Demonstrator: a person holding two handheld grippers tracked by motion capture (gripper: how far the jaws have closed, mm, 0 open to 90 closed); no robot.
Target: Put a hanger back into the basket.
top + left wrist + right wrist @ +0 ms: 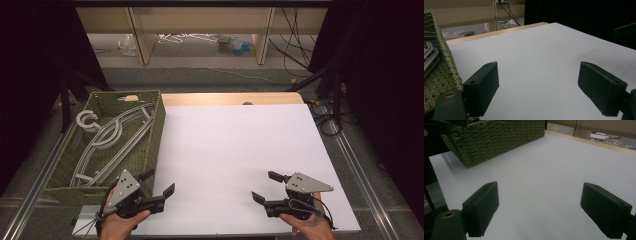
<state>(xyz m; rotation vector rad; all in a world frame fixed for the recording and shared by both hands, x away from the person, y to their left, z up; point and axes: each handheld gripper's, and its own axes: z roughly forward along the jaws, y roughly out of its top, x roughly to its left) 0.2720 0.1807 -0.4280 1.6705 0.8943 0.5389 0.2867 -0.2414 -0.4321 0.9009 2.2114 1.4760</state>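
Both grippers sit at the near edge of the table, each held in a hand: the left gripper [161, 182] just beside the front corner of the basket [158, 131], the right gripper [264, 186] well apart from it on the other side of the white tabletop [235, 150]. Each has its jaws spread wide with nothing between them, and the two gripper views confirm this, showing bare white surface in the gap. Grey hangers [107, 142] lie stacked in the green woven basket at the left of the table, hooks toward the far end and long arms running toward the near end; they are the things closest to the left gripper, which touches none of them. My reading is that the work is at its very start, with both tools poised and nothing yet picked up, and that the hangers are to be lifted out onto the open tabletop. The next move would call for the left gripper to rise over the basket wall, reach down and close on one hanger alone. Since the hangers overlap, catching two at once or snagging a hook looks like the main risk.
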